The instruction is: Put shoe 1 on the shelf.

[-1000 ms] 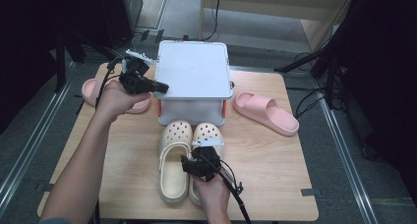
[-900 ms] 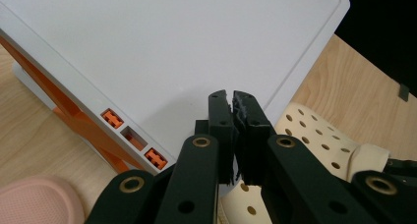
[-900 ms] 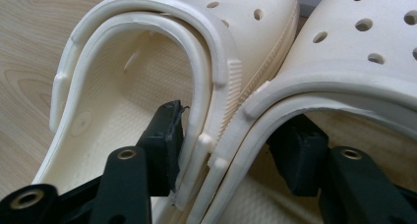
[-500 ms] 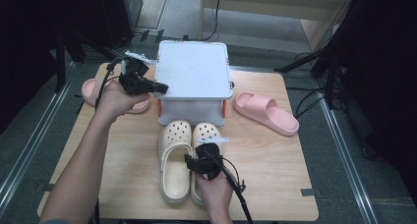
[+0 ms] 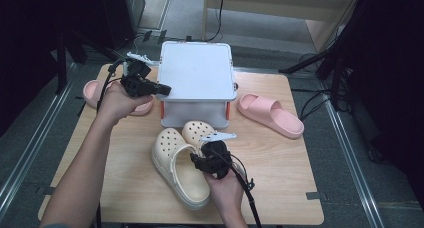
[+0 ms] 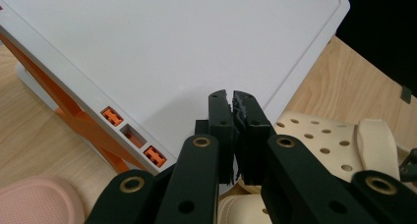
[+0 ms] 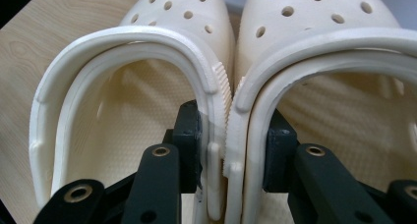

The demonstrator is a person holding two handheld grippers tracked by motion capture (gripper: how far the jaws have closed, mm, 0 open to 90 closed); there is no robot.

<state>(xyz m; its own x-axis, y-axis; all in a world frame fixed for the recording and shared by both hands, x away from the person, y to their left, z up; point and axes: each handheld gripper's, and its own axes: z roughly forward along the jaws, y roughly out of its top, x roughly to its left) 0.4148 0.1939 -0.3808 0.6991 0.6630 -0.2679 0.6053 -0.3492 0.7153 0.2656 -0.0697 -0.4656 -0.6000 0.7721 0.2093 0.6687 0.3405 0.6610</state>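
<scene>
Two cream clogs (image 5: 175,170) (image 7: 128,101) lie side by side on the wooden table, toes toward a white lidded box (image 5: 197,73). My right gripper (image 5: 198,163) (image 7: 228,150) has one jaw inside each clog; the jaws have just been closing and now pinch the two touching inner walls together. My left gripper (image 5: 161,90) (image 6: 233,103) is shut with nothing between its jaws. Its tips hover over the box lid (image 6: 196,47) at its near left corner.
One pink slide (image 5: 270,114) lies right of the box, another (image 5: 92,90) left of it behind my left hand. Orange latches (image 6: 113,118) line the box's side. The table's front edge (image 5: 200,220) is close behind my right hand.
The right gripper's jaws have drawn together onto the clogs' inner walls, and that hand has risen slightly. The left gripper has stayed put over the lid.
</scene>
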